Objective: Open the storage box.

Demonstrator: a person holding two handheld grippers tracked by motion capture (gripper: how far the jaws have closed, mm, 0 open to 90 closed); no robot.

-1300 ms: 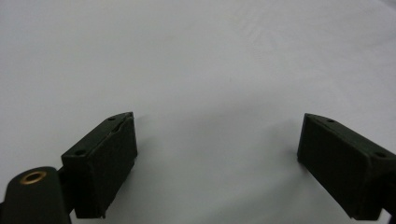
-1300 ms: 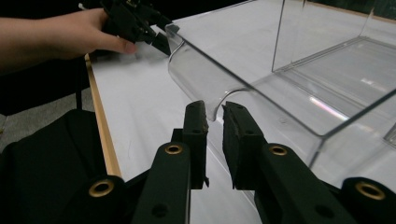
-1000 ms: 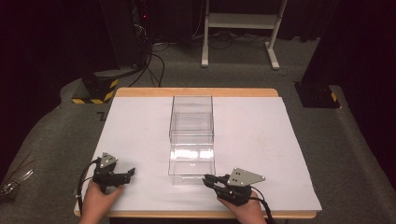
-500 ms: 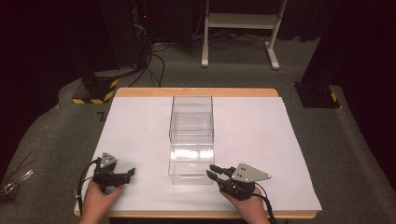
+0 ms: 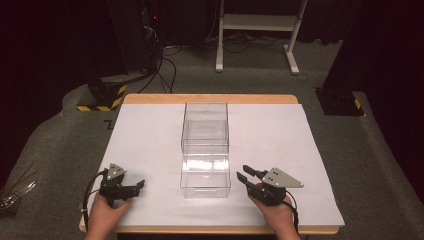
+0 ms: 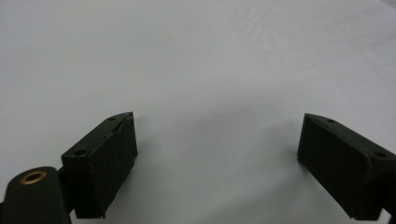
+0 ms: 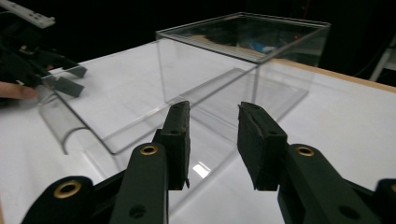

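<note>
A clear plastic box (image 5: 205,125) stands upright in the middle of the white table top (image 5: 280,135). A lower clear piece (image 5: 205,176) lies against its near side. My right gripper (image 5: 244,173) is just right of that low piece, open, with nothing between its fingers. In the right gripper view the right gripper (image 7: 214,106) points at the clear box (image 7: 243,56), and the low piece (image 7: 74,126) with a curved edge lies to the left. My left gripper (image 5: 140,185) rests at the near left, apart from the box. The left gripper (image 6: 218,119) is wide open over bare white surface.
The wooden table edge (image 5: 210,98) shows at the far side. Beyond it on the floor are cables and a white stand (image 5: 255,30). A yellow-and-black striped base (image 5: 102,97) sits off the table's far left corner.
My right gripper has shifted to the right and a little farther from me, away from the front of the low clear piece. The left gripper has stayed put.
</note>
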